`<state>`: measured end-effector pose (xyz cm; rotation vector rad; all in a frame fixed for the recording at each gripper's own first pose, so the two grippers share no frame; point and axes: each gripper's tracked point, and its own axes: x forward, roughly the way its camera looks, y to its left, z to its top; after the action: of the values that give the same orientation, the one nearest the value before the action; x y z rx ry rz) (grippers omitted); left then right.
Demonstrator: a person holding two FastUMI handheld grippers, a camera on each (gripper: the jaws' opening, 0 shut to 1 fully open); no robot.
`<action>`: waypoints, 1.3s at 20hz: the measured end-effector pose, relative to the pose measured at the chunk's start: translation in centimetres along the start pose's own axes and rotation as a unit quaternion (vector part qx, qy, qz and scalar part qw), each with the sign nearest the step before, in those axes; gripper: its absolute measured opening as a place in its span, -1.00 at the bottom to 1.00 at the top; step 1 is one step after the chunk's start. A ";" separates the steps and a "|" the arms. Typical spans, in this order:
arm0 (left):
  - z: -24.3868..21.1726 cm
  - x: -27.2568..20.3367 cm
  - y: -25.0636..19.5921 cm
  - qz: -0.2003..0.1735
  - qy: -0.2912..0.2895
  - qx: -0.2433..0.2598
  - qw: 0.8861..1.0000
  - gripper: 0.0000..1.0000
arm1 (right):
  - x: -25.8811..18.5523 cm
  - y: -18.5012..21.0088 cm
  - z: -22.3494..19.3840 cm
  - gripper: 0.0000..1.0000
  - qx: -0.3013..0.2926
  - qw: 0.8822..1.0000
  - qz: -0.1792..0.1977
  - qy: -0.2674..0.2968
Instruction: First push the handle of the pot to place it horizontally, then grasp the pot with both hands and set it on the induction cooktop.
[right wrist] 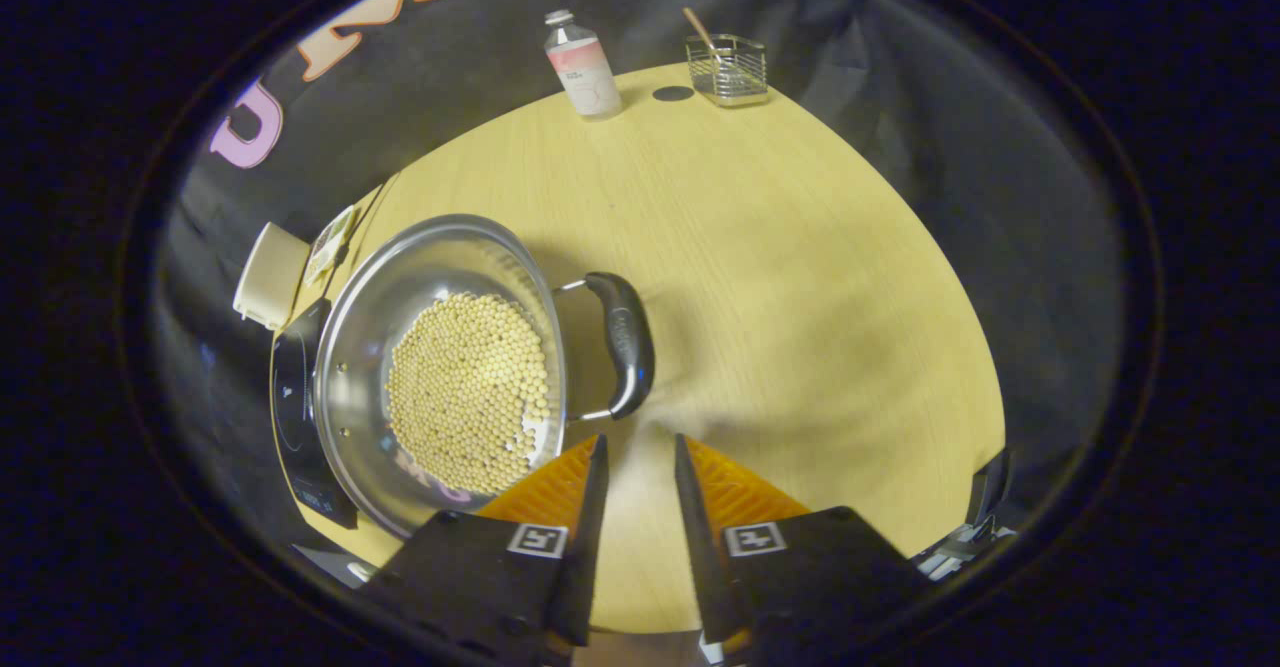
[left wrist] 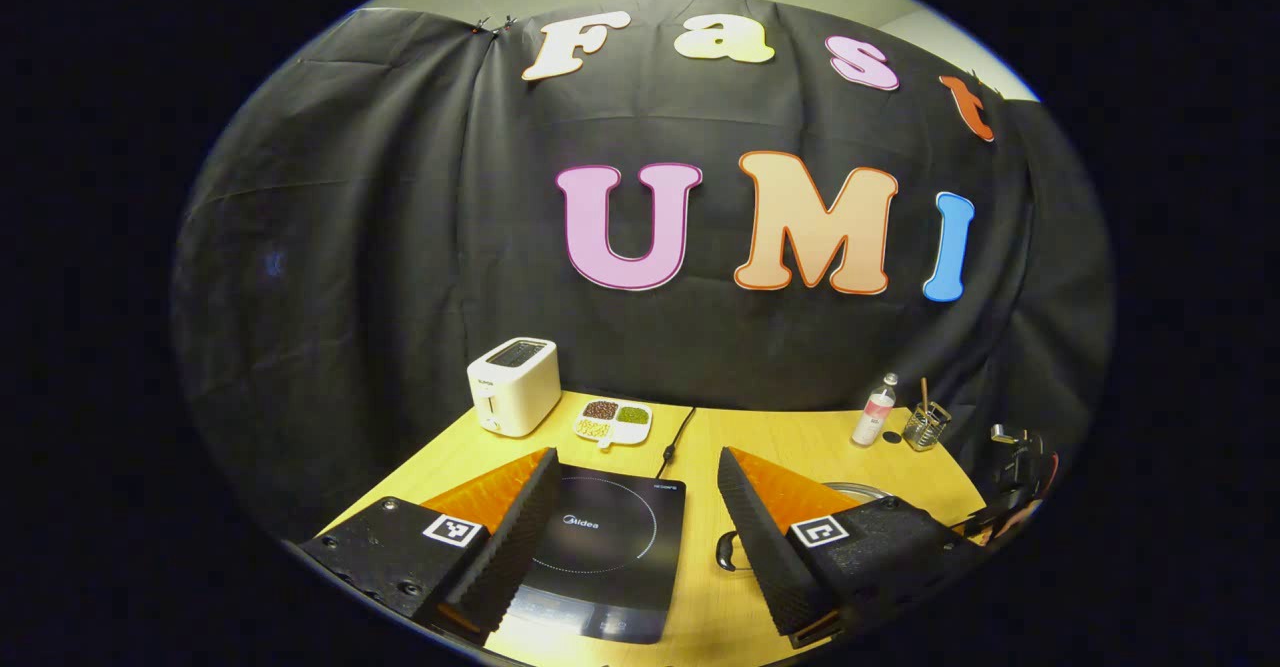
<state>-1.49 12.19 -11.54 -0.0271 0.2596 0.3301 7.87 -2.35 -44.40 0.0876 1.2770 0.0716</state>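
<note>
The left claw (left wrist: 636,467) hangs released above the wooden table (left wrist: 800,437), its fingers spread wide with the black induction cooktop (left wrist: 610,547) lying between and beneath them. A power cord (left wrist: 678,442) runs from the cooktop's far edge toward the booth wall. Behind it stand a white toaster (left wrist: 513,385) and a white divided dish of beans (left wrist: 613,421); farther right are a small bottle (left wrist: 874,410) and a wire basket (left wrist: 926,425) holding a stick. Part of a black pot handle (left wrist: 727,550) peeks beside the left claw's right-hand finger.

In the right gripper view, the right claw (right wrist: 638,447) has a narrow gap between its fingers and grips nothing, poised just short of the steel pot (right wrist: 440,367). The pot, holding pale round beans (right wrist: 468,392), sits on the table beside the cooktop (right wrist: 295,397), apparently overlapping its edge. Its near black loop handle (right wrist: 625,342) is turned toward the claw.
</note>
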 end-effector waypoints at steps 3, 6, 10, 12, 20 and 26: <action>-1.8 1.1 -1.8 -0.021 0.032 -0.009 0.999 0.93 | -1.7 -0.5 1.4 0.39 0.046 0.998 0.033 -0.007; -3.9 2.1 -3.5 -0.044 0.067 -0.025 0.996 0.87 | -3.0 0.5 3.8 0.62 0.076 0.994 0.071 -0.027; -7.8 3.7 -5.6 -0.071 0.135 -0.045 0.987 0.92 | -3.9 1.6 6.9 0.60 0.089 0.989 0.105 -0.047; -9.9 4.8 -5.8 -0.069 0.168 -0.034 0.983 0.93 | -3.4 2.0 7.7 0.60 0.092 0.988 0.113 -0.044; -16.7 8.6 -8.7 -0.083 0.260 -0.019 0.962 0.93 | 0.7 3.2 7.3 0.81 0.050 0.992 0.111 -0.011; -20.4 10.5 -9.7 -0.087 0.309 -0.019 0.947 0.94 | 3.4 3.4 7.0 0.81 0.020 0.994 0.107 0.007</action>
<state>6.23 4.98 -34.07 -0.1925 0.8695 0.1424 15.49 1.17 -45.24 0.2593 1.2794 0.2316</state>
